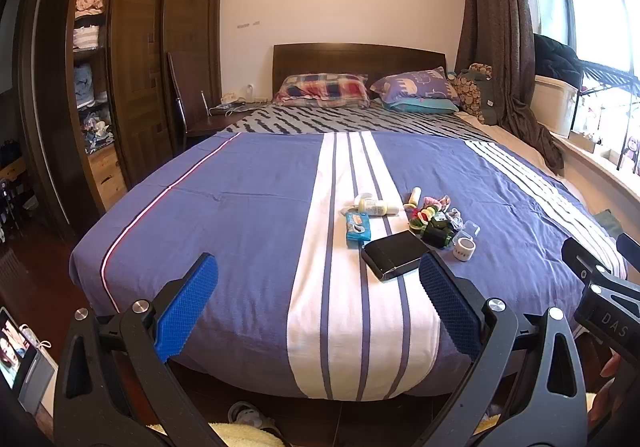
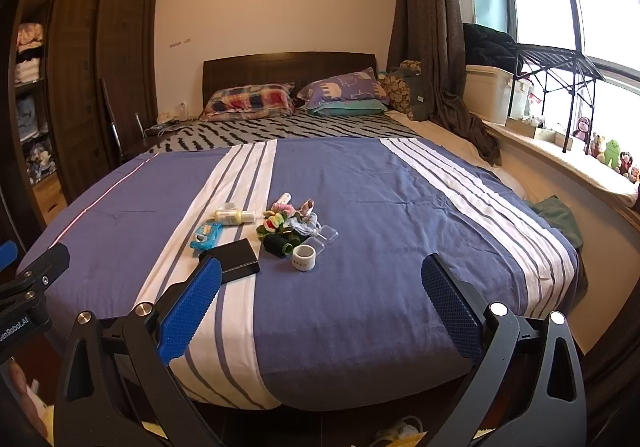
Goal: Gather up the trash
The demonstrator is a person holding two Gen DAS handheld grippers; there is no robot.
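A small heap of items lies on the blue striped bedspread (image 1: 248, 207): a black box (image 1: 394, 255), a blue wipes pack (image 1: 358, 229), a pale yellow bottle (image 1: 374, 207), a white tape roll (image 1: 464, 249), a dark green spool (image 1: 436, 235) and colourful hair ties (image 1: 426, 213). The same black box (image 2: 236, 259), wipes pack (image 2: 206, 237), bottle (image 2: 234, 215) and tape roll (image 2: 304, 258) show in the right wrist view. My left gripper (image 1: 318, 279) is open at the foot of the bed, short of the heap. My right gripper (image 2: 320, 279) is open too, nothing between its fingers.
Pillows (image 1: 326, 89) and a wooden headboard (image 1: 358, 59) are at the far end. A tall wardrobe (image 1: 132, 79) stands left, a chair (image 1: 188, 103) beside it. A windowsill with toys (image 2: 608, 155) and a white bin (image 2: 492, 93) run along the right. Slippers (image 1: 250, 417) lie on the floor.
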